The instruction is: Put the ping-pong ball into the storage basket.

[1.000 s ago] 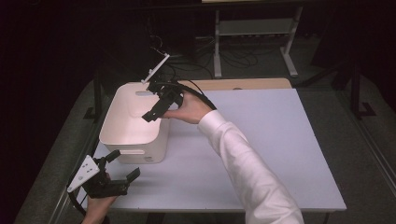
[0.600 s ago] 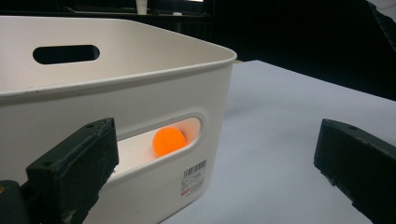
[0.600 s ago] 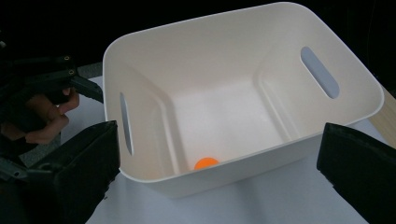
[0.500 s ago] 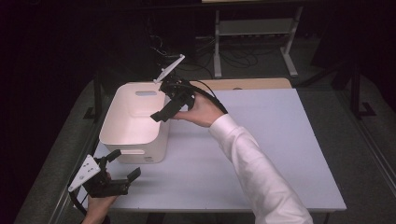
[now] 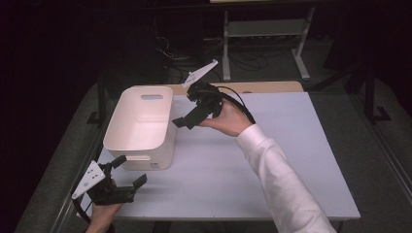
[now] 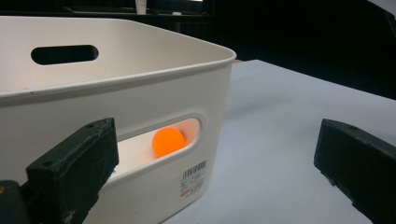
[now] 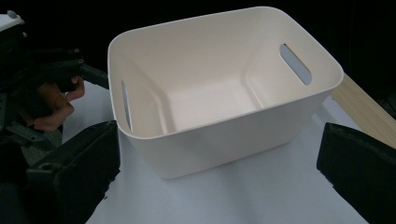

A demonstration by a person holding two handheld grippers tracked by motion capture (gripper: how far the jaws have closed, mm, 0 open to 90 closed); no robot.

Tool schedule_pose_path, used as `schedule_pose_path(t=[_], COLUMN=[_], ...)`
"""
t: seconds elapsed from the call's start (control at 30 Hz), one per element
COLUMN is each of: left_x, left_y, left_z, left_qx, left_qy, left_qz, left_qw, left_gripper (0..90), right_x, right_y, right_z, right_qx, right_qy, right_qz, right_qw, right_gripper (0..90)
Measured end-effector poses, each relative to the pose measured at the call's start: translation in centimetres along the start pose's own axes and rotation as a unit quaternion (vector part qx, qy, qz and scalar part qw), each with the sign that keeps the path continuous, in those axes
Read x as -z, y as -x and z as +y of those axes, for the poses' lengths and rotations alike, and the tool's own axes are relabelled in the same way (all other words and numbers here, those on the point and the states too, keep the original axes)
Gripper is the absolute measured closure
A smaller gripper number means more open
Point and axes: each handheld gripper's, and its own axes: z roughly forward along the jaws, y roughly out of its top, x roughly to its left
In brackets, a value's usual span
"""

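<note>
A white plastic bin (image 5: 141, 127) with handle slots stands on the left part of the table. Through the slot facing my left gripper view, an orange ball (image 6: 169, 141) lies inside the bin (image 6: 116, 84). My left gripper (image 5: 130, 171) rests at the table's near left corner, just in front of the bin, its jaws wide open and empty (image 6: 215, 149). My right gripper (image 5: 187, 109) hovers beside the bin's right rim, held in a hand with a white sleeve. It is open (image 7: 217, 140) and empty, looking down at the bin (image 7: 219, 88).
The grey table (image 5: 272, 160) stretches bare to the right of the bin. A wooden board (image 5: 262, 87) lies along its far edge. Behind stands a metal rack (image 5: 262, 29) with cables on the floor. The other hand and its gripper (image 7: 42, 88) sit left of the bin.
My right gripper has moved rightward, from above the bin's opening to beside its right rim. The left gripper and the bin have stayed put.
</note>
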Motion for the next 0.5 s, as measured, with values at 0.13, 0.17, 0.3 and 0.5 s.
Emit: schedule_pose_path(t=[0.13,0.17,0.3,0.5], left_x=[0.0,0.0,0.0,-0.1], left_y=[0.0,0.0,0.0,0.0], left_z=[0.0,0.0,0.0,0.0], left_qx=[-0.005,-0.004,-0.004,-0.002], left_qy=[-0.001,-0.001,-0.005,-0.001], left_qz=[0.000,0.000,0.003,0.001], left_qw=[1.0000,1.0000,1.0000,1.0000], left_gripper=[0.0,0.0,0.0,0.0], right_x=[0.7,1.1,1.7,3.1], right_y=[-0.1,-0.1,0.2,0.6], right_z=[-0.7,-1.4,-2.3,-4.0], right_qx=[-0.006,-0.010,-0.011,-0.024], right_qy=[0.005,0.009,0.017,0.036], right_qz=[-0.005,-0.008,-0.012,-0.026], right_qw=[1.0000,0.9999,0.9997,0.9987], right_gripper=[0.0,0.0,0.0,0.0])
